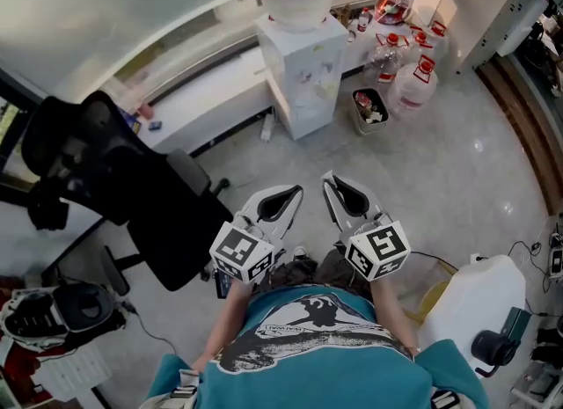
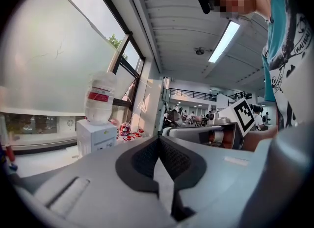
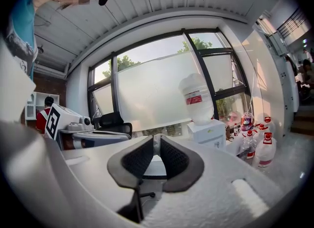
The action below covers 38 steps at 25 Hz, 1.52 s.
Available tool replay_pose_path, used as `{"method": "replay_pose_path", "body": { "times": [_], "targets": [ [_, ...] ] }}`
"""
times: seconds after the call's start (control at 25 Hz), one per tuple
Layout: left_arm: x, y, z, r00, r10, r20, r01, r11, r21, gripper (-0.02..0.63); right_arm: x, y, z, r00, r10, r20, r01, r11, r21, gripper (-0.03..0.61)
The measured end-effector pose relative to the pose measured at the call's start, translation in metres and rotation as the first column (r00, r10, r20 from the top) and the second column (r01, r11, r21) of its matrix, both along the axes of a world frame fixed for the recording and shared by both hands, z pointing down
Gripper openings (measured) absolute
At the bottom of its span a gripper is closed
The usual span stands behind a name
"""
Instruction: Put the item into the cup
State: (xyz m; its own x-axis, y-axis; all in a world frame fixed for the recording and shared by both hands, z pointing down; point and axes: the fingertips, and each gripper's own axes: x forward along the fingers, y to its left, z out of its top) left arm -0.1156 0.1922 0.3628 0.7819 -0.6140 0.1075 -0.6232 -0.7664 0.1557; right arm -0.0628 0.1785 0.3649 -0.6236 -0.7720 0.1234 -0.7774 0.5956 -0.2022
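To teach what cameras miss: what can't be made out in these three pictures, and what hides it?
- Head view: things on the counter beside the water dispenser are too small to name; no cup can be picked out.
- Head view: the bin's contents, too small.
- Head view: the person's shirt hides the floor below.
- Gripper views: the left gripper and right gripper fill the lower picture, hiding anything low ahead.

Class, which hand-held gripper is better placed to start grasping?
Probably right: the right hand-held gripper stands slightly open; the left hand-held gripper is shut. Both empty, side by side.
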Motion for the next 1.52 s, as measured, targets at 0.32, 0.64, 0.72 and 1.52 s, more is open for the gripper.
{"method": "replay_pose_path", "body": {
  "times": [0.32, 0.64, 0.72, 1.52],
  "targets": [
    [-0.004, -0.010, 0.000, 0.999, 0.037, -0.018, -0.038, 0.999, -0.014, 0.012, -0.007, -0.005, 0.001, 0.999, 0.022, -0.029, -0.023, 0.999, -0.029, 0.044],
    [0.003, -0.037, 0.003, 0.998, 0.039, -0.041, -0.039, 0.999, -0.013, 0.012, 0.003, -0.028, 0.009, 0.999, 0.024, -0.029, -0.026, 0.998, -0.053, 0.044],
    [0.008, -0.048, 0.005, 0.999, 0.031, -0.039, -0.032, 0.999, -0.018, 0.012, 0.008, -0.038, 0.012, 1.000, 0.019, -0.023, -0.020, 0.998, -0.059, 0.044],
    [0.131, -0.223, 0.007, 0.996, -0.084, -0.004, 0.084, 0.995, -0.061, 0.012, 0.133, -0.223, 0.014, 0.995, -0.102, 0.020, 0.103, 0.991, -0.085, 0.044]
  ]
}}
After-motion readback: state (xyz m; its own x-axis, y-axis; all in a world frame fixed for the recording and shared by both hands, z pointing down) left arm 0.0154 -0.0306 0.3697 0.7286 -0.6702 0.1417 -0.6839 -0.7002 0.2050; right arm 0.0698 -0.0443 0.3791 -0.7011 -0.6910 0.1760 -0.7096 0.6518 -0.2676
